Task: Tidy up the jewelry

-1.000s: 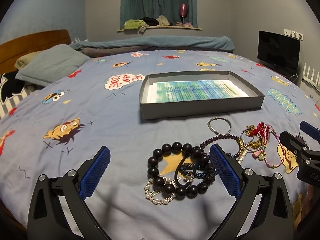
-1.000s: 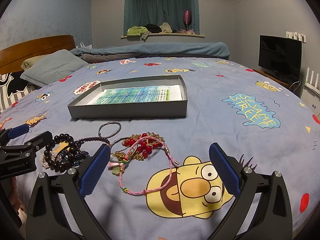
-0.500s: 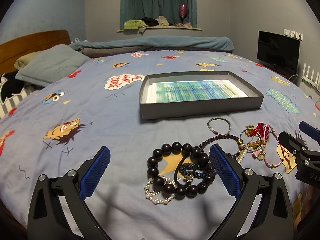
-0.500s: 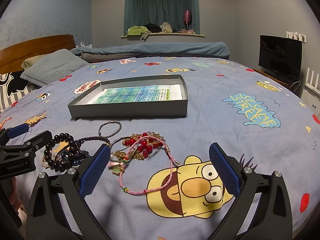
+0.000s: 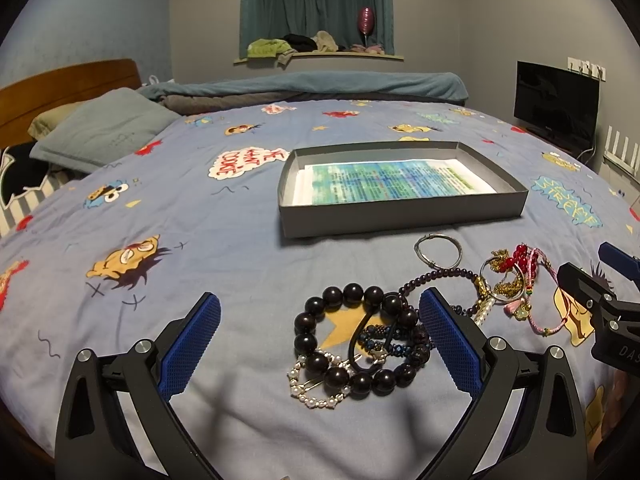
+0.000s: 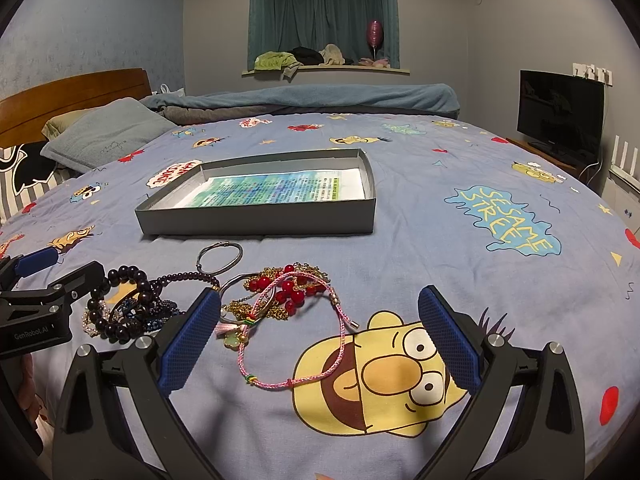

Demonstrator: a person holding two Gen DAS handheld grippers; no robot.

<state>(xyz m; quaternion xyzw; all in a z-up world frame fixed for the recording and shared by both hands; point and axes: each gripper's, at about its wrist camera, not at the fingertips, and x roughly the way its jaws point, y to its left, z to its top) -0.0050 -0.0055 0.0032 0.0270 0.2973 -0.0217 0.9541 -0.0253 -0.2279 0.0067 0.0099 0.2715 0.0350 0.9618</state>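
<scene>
A heap of jewelry lies on the blue cartoon bedspread (image 5: 200, 232). A large dark bead bracelet (image 5: 316, 306) sits between my left gripper's (image 5: 320, 340) open fingers, with a pearl piece (image 5: 310, 398) and a dark blue beaded band (image 5: 382, 342) beside it. Farther right lie a silver ring bangle (image 5: 437, 250), a purple bead strand (image 5: 440, 276) and red beads with gold chain (image 5: 510, 266). My right gripper (image 6: 318, 336) stands open over a pink cord bracelet (image 6: 320, 376), next to the red beads (image 6: 290, 292). The grey shallow box (image 5: 400, 216) holds a printed sheet.
Behind the jewelry sits the grey box (image 6: 256, 220). Pillows (image 5: 100, 132) and a wooden headboard (image 5: 60, 88) are at the far left, a folded blanket (image 5: 320, 84) across the back, a dark TV (image 5: 556, 108) at the right. The right gripper's body (image 5: 600, 304) shows in the left view.
Hardly anything differs: both grippers stay open and hold their places, and the jewelry lies as before.
</scene>
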